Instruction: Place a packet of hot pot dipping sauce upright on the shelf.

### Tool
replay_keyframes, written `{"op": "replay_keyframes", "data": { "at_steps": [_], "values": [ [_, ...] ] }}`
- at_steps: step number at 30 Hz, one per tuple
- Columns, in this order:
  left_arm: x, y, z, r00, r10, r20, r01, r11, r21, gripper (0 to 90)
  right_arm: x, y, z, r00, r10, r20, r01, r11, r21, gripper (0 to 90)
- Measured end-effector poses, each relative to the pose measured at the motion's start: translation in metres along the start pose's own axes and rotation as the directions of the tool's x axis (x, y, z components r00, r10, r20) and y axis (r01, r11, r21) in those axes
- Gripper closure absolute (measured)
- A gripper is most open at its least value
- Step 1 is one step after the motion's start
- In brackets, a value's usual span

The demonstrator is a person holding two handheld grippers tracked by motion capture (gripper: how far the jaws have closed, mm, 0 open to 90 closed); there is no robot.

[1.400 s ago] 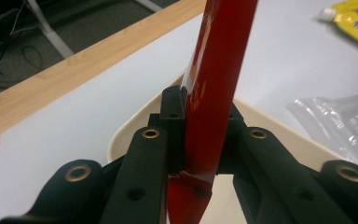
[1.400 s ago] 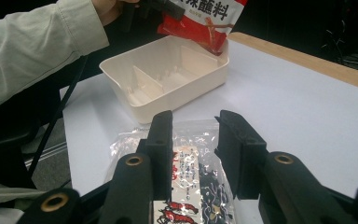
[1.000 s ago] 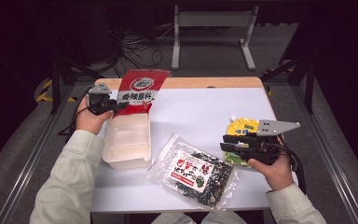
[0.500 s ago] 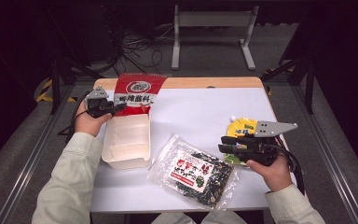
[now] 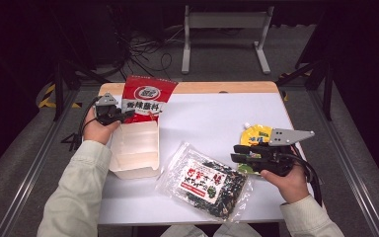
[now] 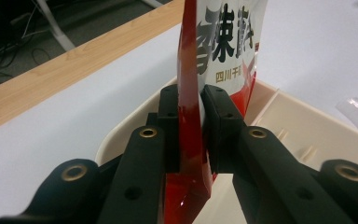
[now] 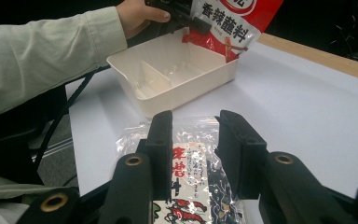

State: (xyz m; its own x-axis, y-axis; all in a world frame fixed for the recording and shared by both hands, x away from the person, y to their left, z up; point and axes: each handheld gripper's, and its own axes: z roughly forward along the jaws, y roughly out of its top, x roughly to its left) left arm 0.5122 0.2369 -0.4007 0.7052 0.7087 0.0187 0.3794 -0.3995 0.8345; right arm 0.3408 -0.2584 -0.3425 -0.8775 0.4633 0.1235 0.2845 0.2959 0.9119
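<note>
High view showed the left gripper [image 5: 123, 116] clamped on the edge of the red foil seasoning packet [image 5: 145, 98], held upright over the far end of the cream plastic divided box [image 5: 134, 159]; the right gripper [image 5: 237, 153] hovered open, well apart.

A glossy red plastic seasoning packet [image 5: 145, 100] carries a white band with black Chinese characters and a round white emblem near its top; in the left gripper view its lower print [image 6: 226, 74] is small and gold. The rectangular plastic divided tray [image 5: 134, 163] is cream all over. A clear crinkled bag of dark seaweed snack [image 5: 205, 183] has a white label with red and black lettering, red shrimp drawn at its edge. The round yellow pouch [image 5: 256, 135] shows green markings. The desk [image 5: 212, 118] is white with a light wooden strip along the far edge. Both grippers have matte black fingers [image 7: 161, 135] with brass-coloured rivets; the sleeves [image 5: 76, 197] are pale green
</note>
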Motion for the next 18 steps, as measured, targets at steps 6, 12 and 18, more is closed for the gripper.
{"op": "replay_keyframes", "data": {
  "at_steps": [6, 12, 18],
  "values": [
    [0.000, -0.003, 0.001, 0.9997, -0.023, -0.003, 0.023, 0.9997, 0.001, 78.2, 0.001, 0.000, 0.001, 1.0000, -0.002, 0.000, 0.002, 1.0000, 0.002, 65.2],
    [-0.007, 0.008, -0.004, 0.9973, -0.036, -0.065, 0.038, 0.9986, 0.037, 68.2, 0.000, 0.000, -0.002, 1.0000, -0.001, 0.003, 0.001, 1.0000, -0.004, 65.2],
    [-0.004, 0.017, -0.021, 0.9937, -0.045, -0.102, 0.038, 0.9974, -0.060, 74.8, -0.001, 0.000, -0.002, 1.0000, 0.001, 0.005, -0.001, 1.0000, -0.003, 65.1]
  ]
}}
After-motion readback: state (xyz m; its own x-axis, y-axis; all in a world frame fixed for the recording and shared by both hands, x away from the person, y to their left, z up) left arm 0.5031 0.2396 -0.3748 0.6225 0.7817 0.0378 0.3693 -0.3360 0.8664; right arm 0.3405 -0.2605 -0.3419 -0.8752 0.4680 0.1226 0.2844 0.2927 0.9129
